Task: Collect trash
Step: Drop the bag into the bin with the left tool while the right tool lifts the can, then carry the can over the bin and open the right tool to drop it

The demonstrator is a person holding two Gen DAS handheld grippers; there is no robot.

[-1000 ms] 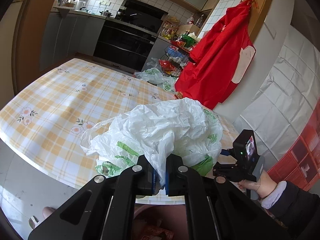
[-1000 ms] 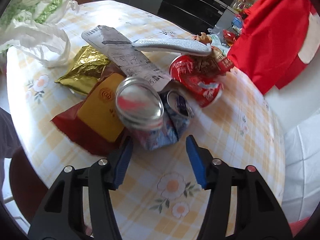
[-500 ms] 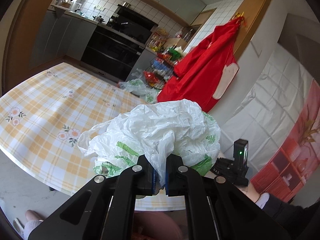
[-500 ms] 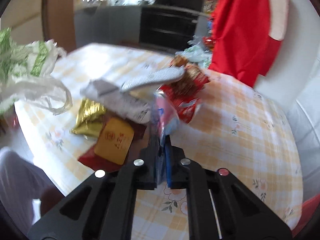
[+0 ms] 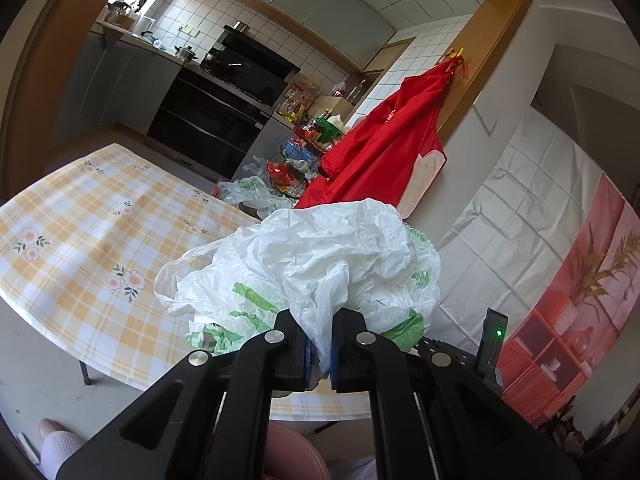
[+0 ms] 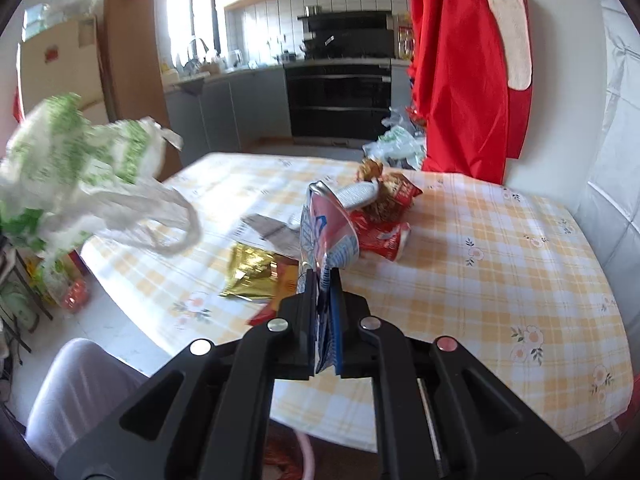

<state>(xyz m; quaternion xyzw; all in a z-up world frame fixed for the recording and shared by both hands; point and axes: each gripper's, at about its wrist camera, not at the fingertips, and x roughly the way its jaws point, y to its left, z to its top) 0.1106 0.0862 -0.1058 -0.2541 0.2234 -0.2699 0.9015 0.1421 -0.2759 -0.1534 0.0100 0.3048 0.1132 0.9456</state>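
Note:
My left gripper [image 5: 319, 350] is shut on a crumpled white plastic bag with green print [image 5: 320, 264], held up over the table's near edge; the bag also shows at the left of the right wrist view [image 6: 76, 176]. My right gripper [image 6: 324, 320] is shut on a crushed drink can [image 6: 326, 232], lifted above the table. On the checked tablecloth [image 6: 500, 264] lie a gold wrapper [image 6: 252, 276], a red and yellow packet [image 6: 280, 292], a grey printed paper [image 6: 268, 228], a red noodle cup [image 6: 380, 236] and a silver-grey lid [image 6: 358, 192].
A red apron [image 6: 464, 60] hangs on the wall behind the table. A kitchen with a black oven [image 6: 340, 96] lies beyond. A pink bin rim [image 5: 288, 452] shows below the left gripper. The right gripper's body [image 5: 490, 344] is at the lower right of the left wrist view.
My right gripper closed on the crushed can and lifted it off the trash pile. My left gripper rose and tilted back, still holding the bag.

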